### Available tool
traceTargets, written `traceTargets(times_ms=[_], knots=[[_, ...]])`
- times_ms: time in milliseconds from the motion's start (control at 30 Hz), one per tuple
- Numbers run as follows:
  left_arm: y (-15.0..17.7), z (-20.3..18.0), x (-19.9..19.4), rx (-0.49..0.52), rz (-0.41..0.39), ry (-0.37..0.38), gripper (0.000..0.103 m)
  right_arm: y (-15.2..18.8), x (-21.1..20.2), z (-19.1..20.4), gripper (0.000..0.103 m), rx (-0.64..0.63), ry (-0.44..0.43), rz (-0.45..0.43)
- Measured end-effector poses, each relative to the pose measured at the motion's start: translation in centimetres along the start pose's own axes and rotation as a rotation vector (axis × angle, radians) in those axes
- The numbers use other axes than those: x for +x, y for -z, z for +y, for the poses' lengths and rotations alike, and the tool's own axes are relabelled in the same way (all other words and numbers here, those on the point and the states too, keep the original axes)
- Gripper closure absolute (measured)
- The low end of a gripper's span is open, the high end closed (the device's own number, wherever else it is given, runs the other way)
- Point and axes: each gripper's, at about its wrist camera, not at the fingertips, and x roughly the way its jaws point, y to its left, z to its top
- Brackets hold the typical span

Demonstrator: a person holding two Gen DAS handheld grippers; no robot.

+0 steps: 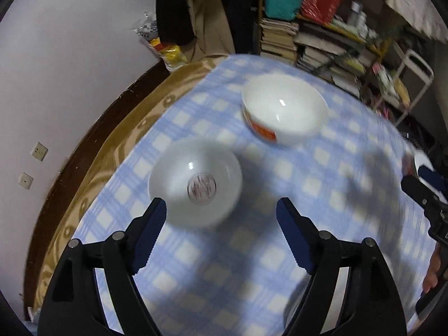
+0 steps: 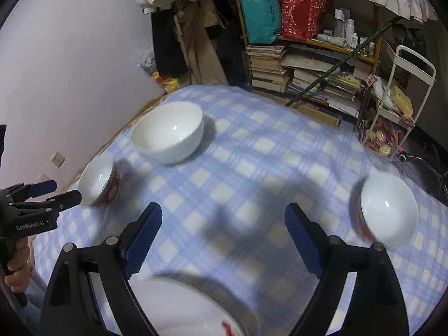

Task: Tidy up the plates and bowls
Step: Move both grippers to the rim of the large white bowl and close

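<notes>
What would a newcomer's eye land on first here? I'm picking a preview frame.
White bowls scattered on the blue checked tablecloth: a large plain bowl far left, a red-patterned bowl nearer the left edge, another bowl at right. Both the left gripper and right gripper hang open and empty above the cloth, before cluttered bookshelves.
</notes>
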Motion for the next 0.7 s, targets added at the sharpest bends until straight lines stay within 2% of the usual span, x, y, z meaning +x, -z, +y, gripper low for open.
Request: traceTargets(times_ms=[200,400,500,600,700], knots=[[-4.2,1.0,2.9,-0.042,-0.012,0.023,0.023,-3.9,2.7,-0.5,0.009,0.1,-0.047,-0.038],[-7.4,-0.1,6.0,-0.006,0.003,0.026,0.023,-7.0,6.6,-0.3,0.01,0.133,-0.068,-0.008],[-8.6,-0.4,7.8,-0.025,0.044,0.067,0.023,-8.1,8.3,0.0,0.01,0.128,-0.063,0.011],[-9.4,-0.4,9.1,-0.069,0.068,0.103,0.023,-8.6,9.6,0.3,0.015,0.118,-0.056,0.034],[-10.0,-1.0,10.2,-0.059,0.073,0.089,0.023,-8.9,11.0,0.4,0.025,0.131,-0.072,0.069]])
